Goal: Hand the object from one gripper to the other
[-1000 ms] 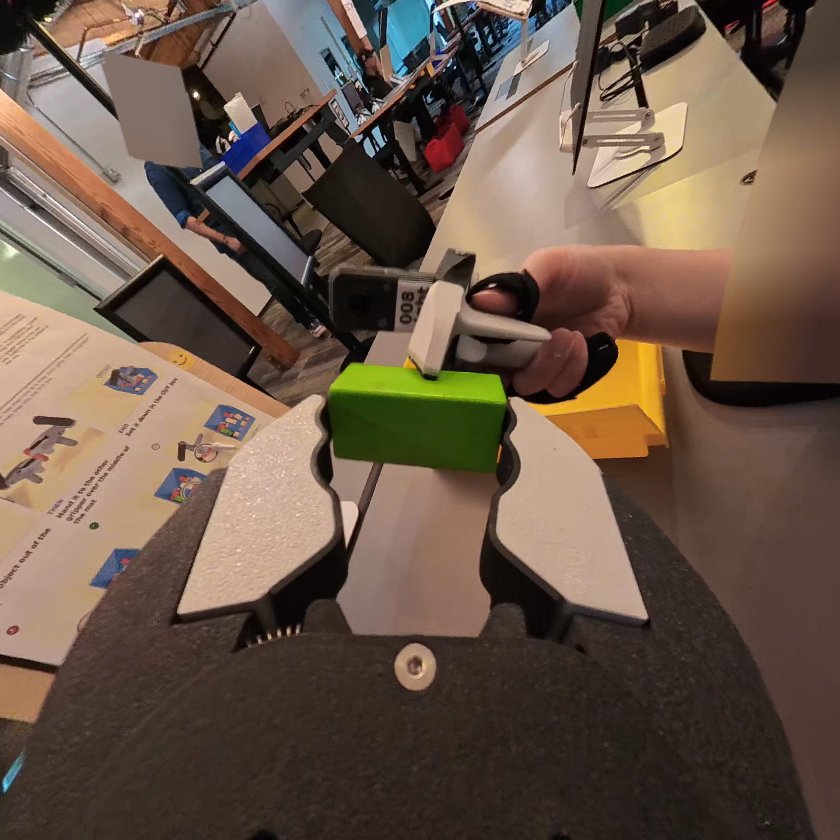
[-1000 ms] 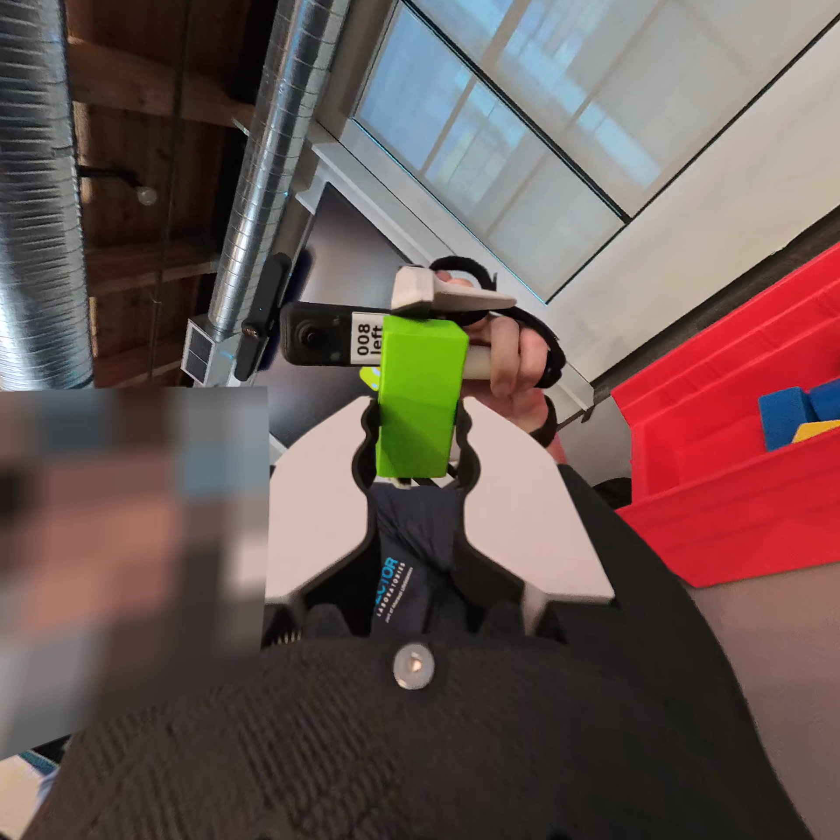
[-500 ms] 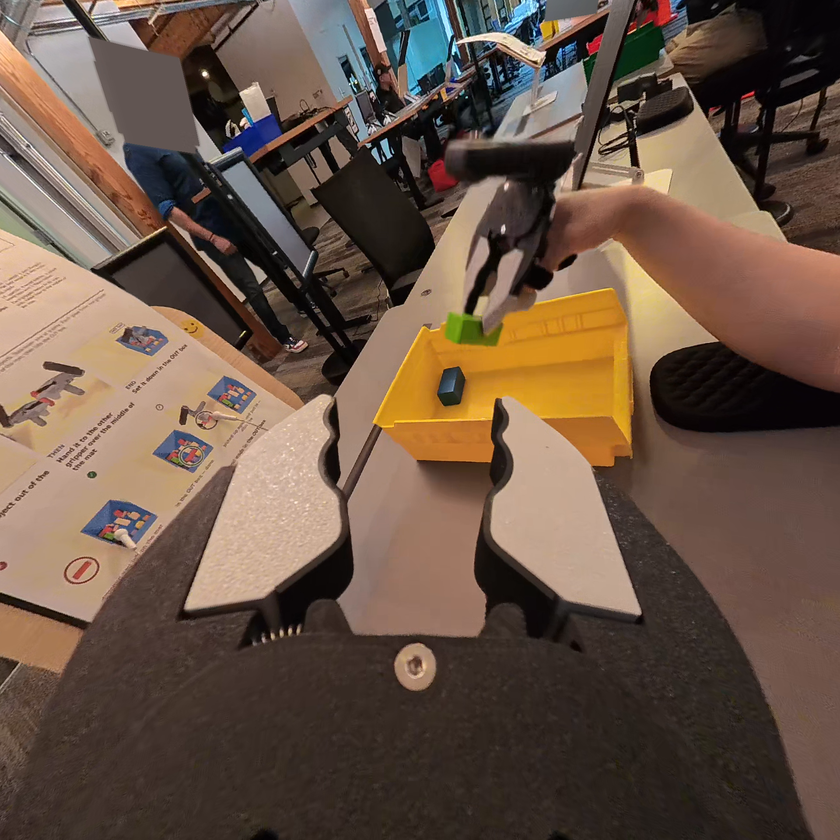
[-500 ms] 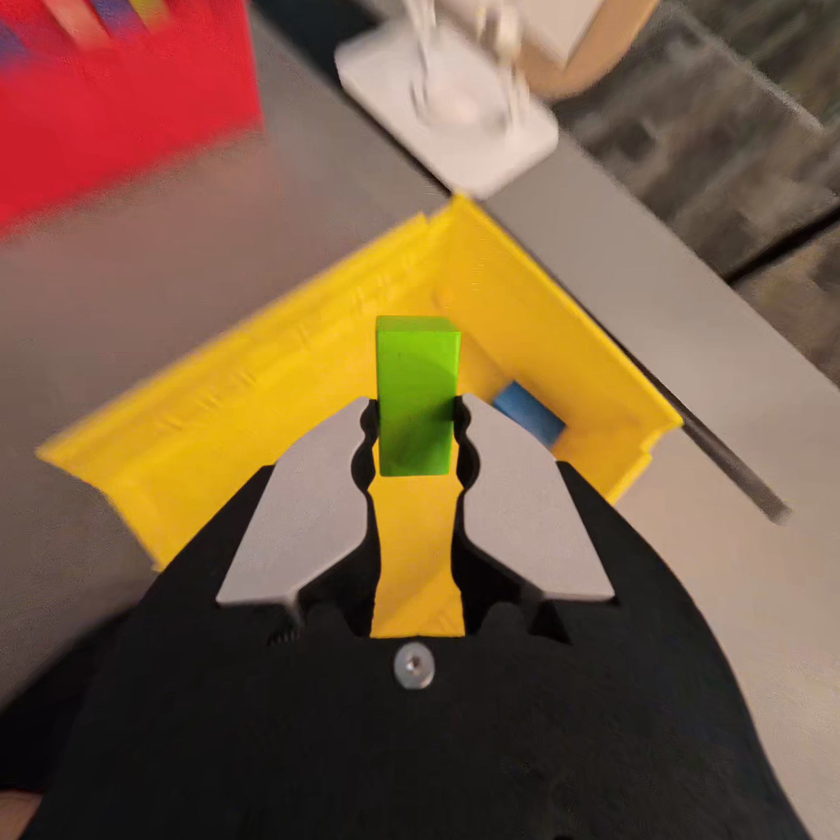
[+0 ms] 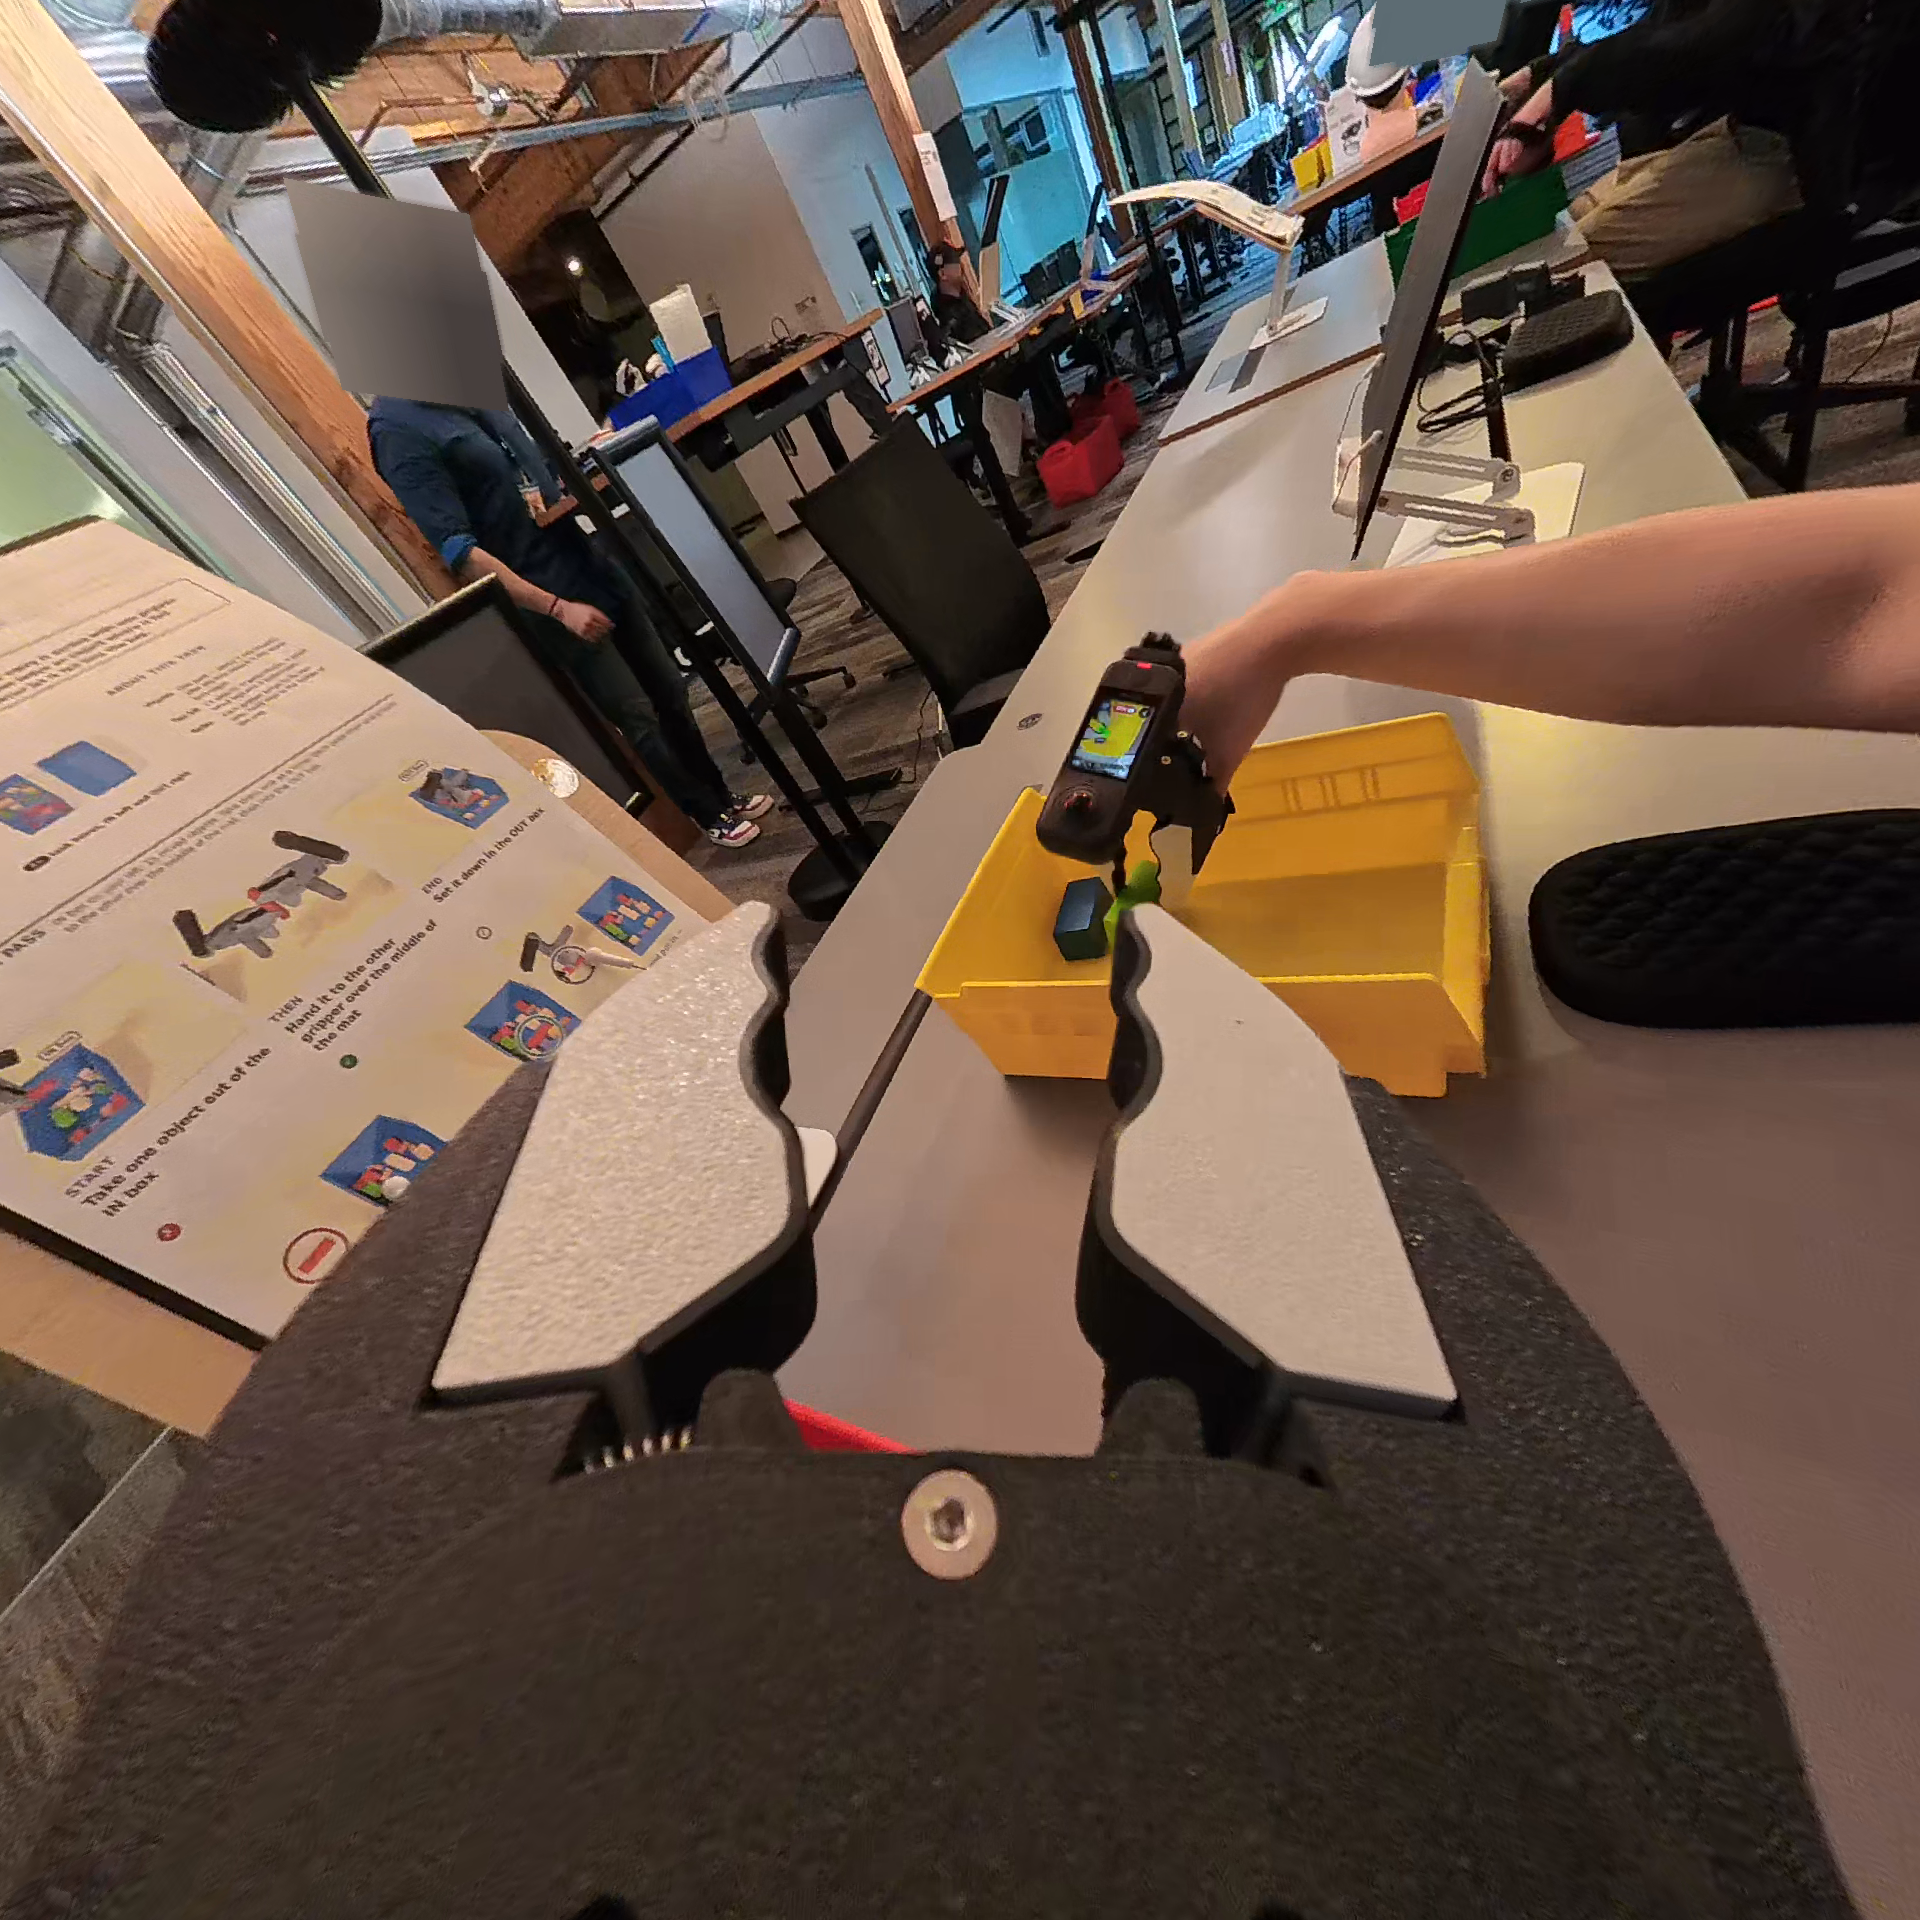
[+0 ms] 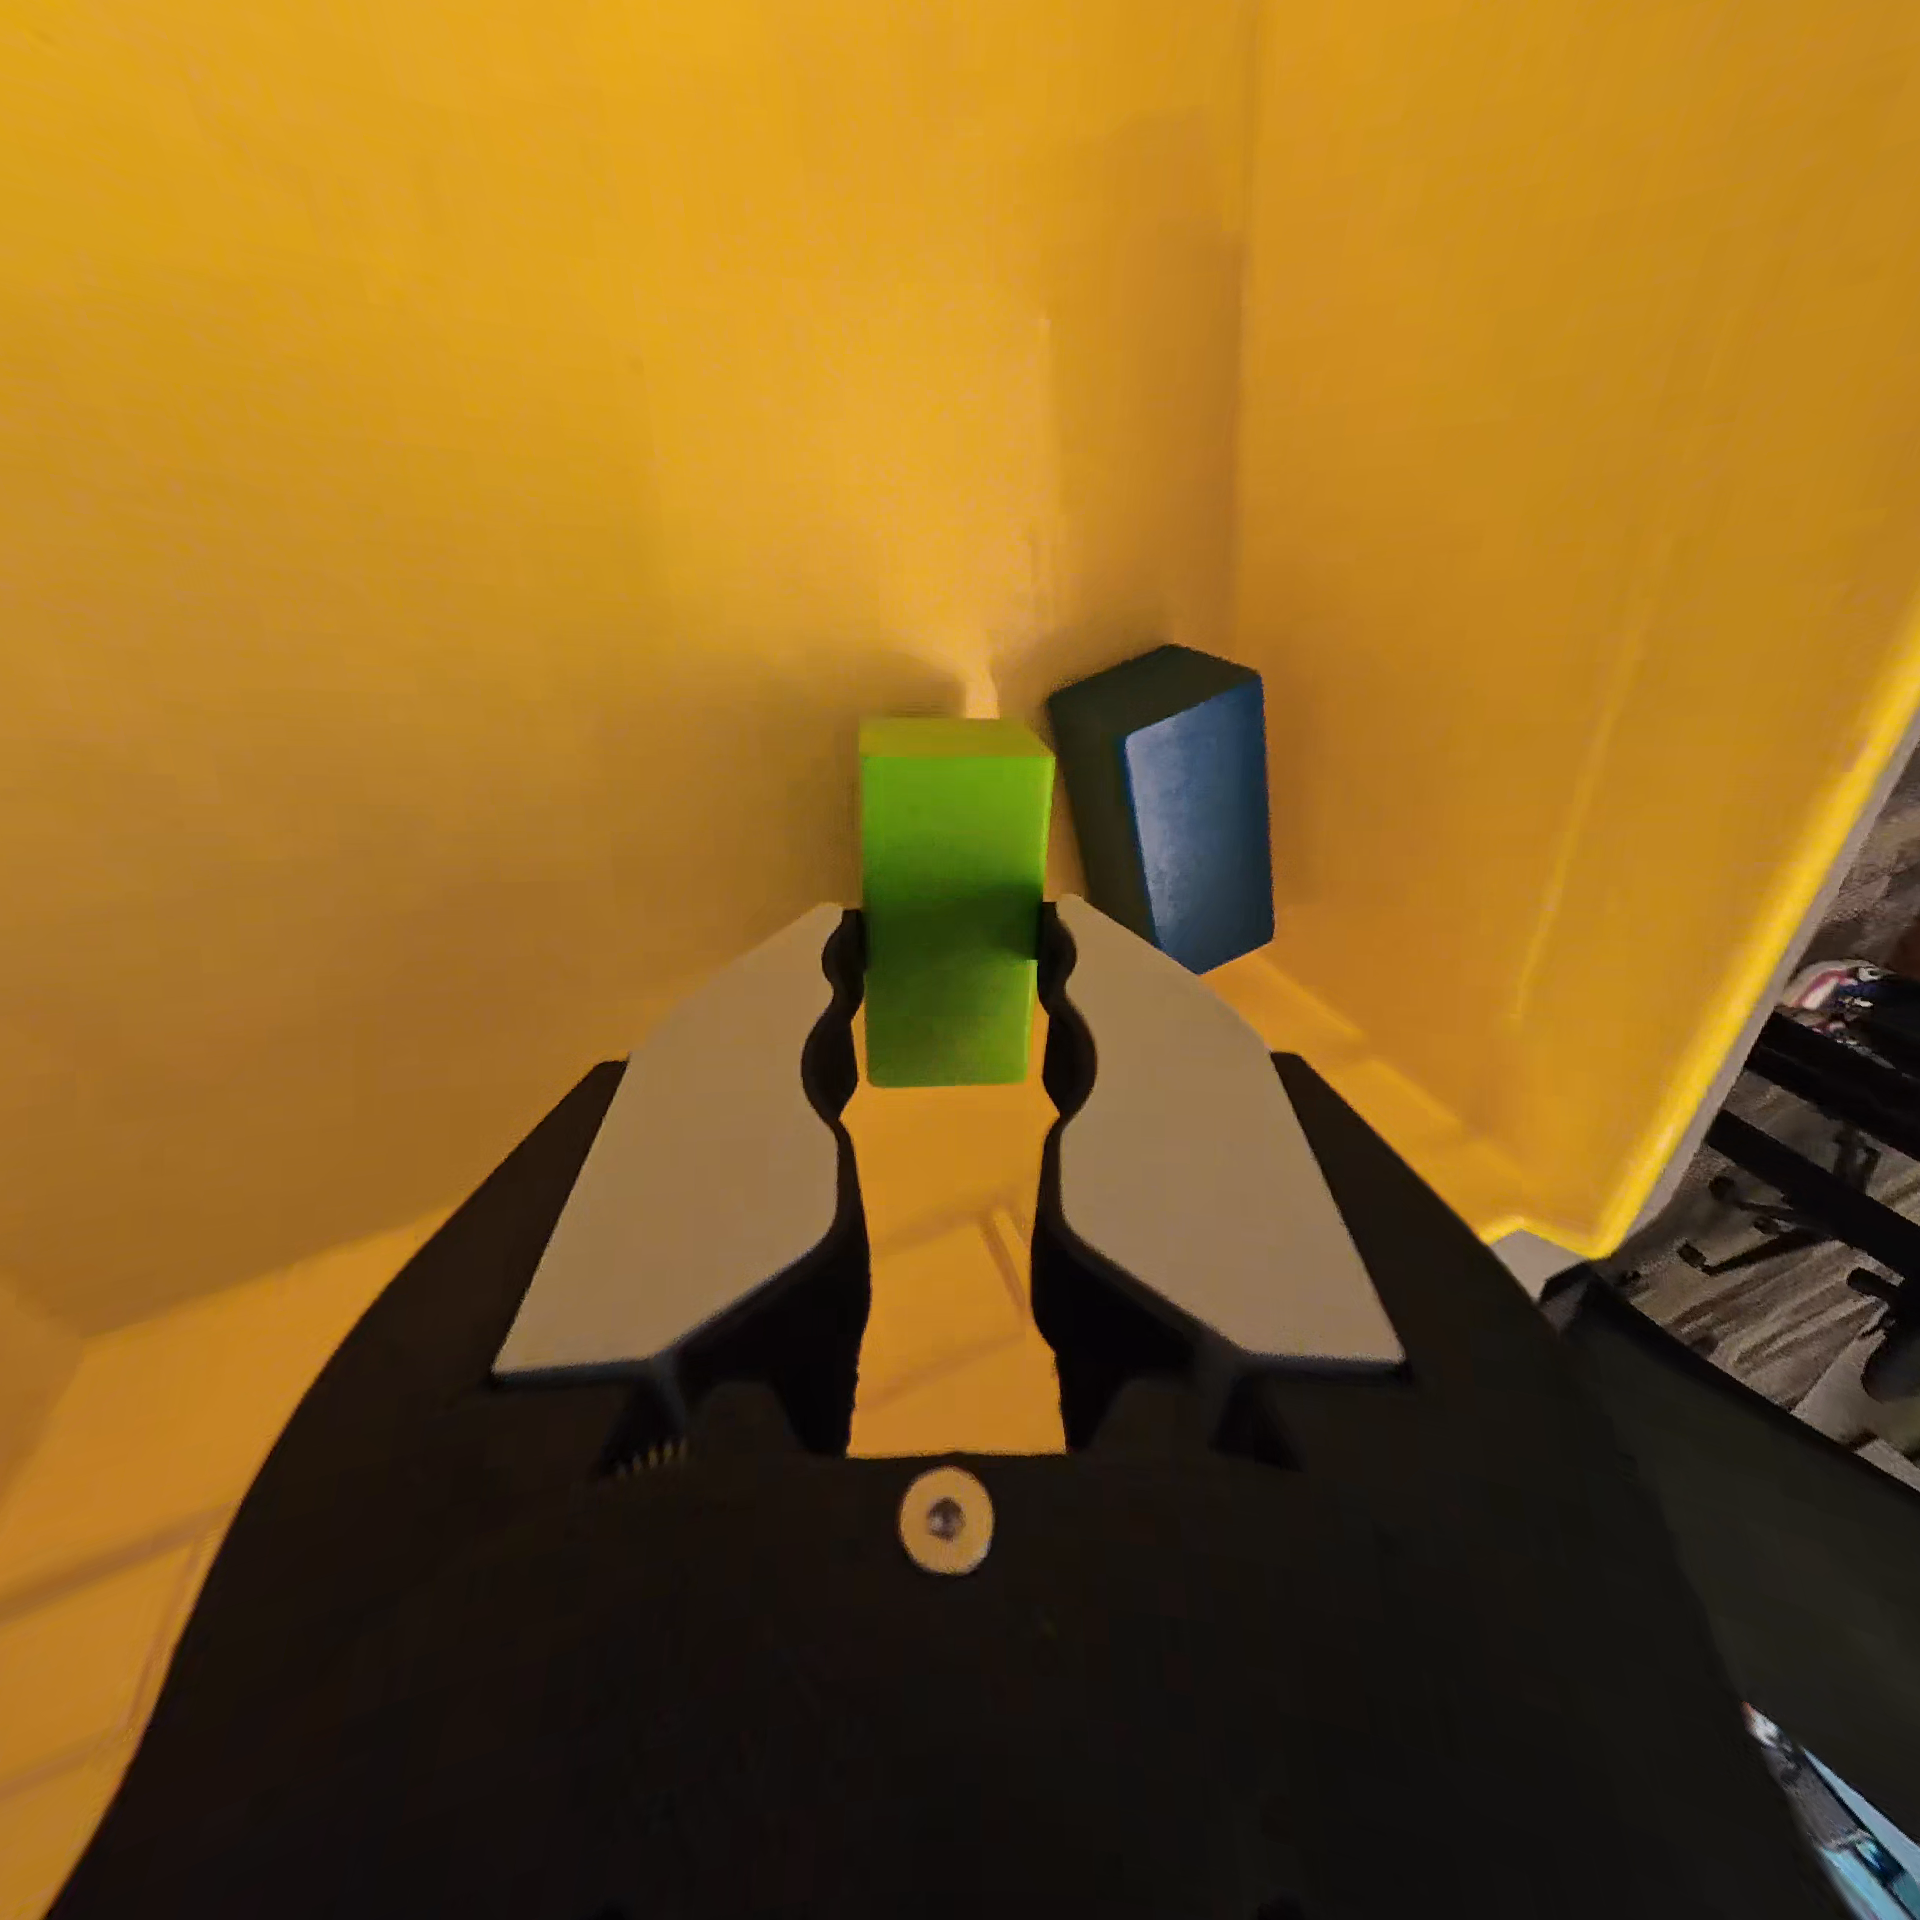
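Inside smooth yellow bin [image 6: 520, 520], boxy green block [image 6: 951, 831] between right hand-held gripper [image 6: 948, 940] plates.

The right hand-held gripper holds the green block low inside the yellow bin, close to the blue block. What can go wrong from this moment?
1. The green block is very close to the blue block; lowering or opening could knock it.
2. The right hand-held gripper grips only the block's lower part, so it may tip when released.
3. The yellow bin corner is tight; an opening finger may hit the blue block.
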A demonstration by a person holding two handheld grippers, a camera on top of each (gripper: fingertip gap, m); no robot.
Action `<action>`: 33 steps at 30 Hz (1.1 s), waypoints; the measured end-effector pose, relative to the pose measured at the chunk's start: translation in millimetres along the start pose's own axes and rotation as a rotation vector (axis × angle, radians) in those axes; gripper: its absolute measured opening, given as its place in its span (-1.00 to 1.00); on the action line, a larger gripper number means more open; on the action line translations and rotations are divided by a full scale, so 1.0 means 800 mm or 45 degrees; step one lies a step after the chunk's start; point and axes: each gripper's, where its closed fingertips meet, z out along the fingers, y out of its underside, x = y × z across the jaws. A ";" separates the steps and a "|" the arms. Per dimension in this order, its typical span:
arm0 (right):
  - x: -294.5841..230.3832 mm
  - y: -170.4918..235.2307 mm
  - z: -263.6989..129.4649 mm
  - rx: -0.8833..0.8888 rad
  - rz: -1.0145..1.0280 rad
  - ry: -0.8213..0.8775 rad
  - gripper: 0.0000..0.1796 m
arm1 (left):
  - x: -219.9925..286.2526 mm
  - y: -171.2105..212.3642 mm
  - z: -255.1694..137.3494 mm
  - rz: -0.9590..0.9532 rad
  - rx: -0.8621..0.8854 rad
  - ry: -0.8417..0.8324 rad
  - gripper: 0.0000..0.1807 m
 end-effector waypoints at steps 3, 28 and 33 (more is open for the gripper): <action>0.006 0.005 0.008 -0.025 -0.042 0.008 -0.63 | -0.006 0.000 -0.004 -0.003 0.010 -0.018 -0.36; 0.022 0.002 0.013 -0.090 -0.210 0.071 -0.61 | -0.022 0.019 -0.009 -0.040 -0.049 -0.040 -0.39; 0.028 -0.017 -0.033 0.047 -0.160 0.211 -0.61 | -0.030 0.034 -0.026 -0.006 -0.149 -0.072 -0.39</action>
